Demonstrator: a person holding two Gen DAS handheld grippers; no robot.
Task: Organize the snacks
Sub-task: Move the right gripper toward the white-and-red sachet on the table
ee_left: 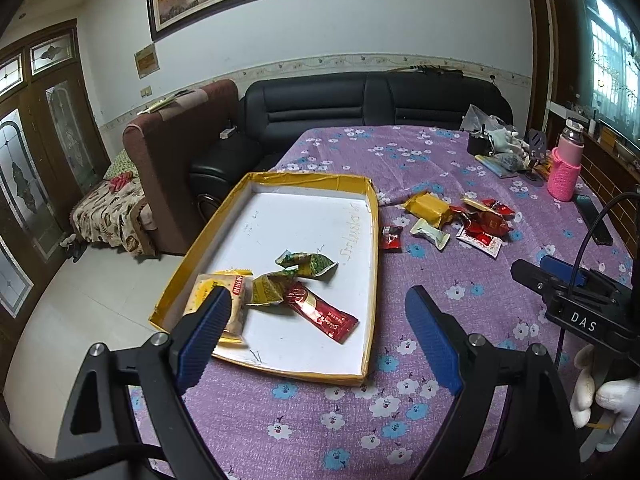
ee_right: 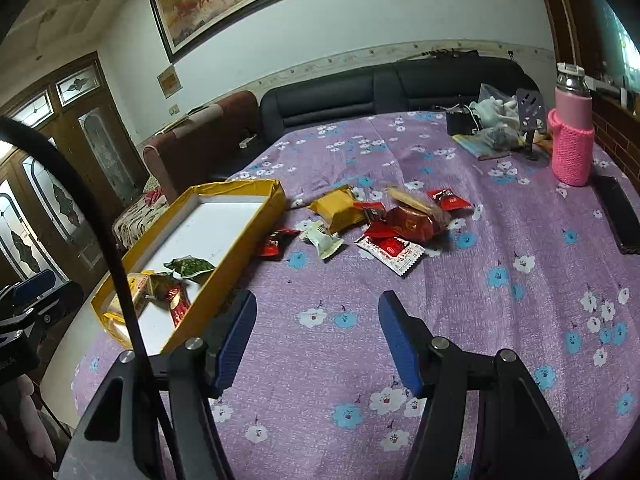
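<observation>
Snacks remain in two groups. Loose pile of red, gold and white wrapped snacks (ee_right: 384, 224) lies on the purple flowered tablecloth (ee_right: 460, 340), just beside the right wall of the shallow yellow-rimmed cardboard tray (ee_left: 370, 280). Several packets already rest inside the tray, among them a long red foil sachet (ee_left: 324, 312) lying diagonally.

Right gripper (ee_right: 318, 338) holds its blue-padded jaws spread and empty, pile straight ahead and apart from them. Nearest piece, the white-and-red sachet with serrated edges (ee_right: 390, 252), lies with its long axis slanting across the line of the jaws.

Left gripper (ee_left: 316, 334) is likewise spread and empty, above the tray's near end.

Judgement: right gripper is nearer the pile and better placed for the coming pick.
</observation>
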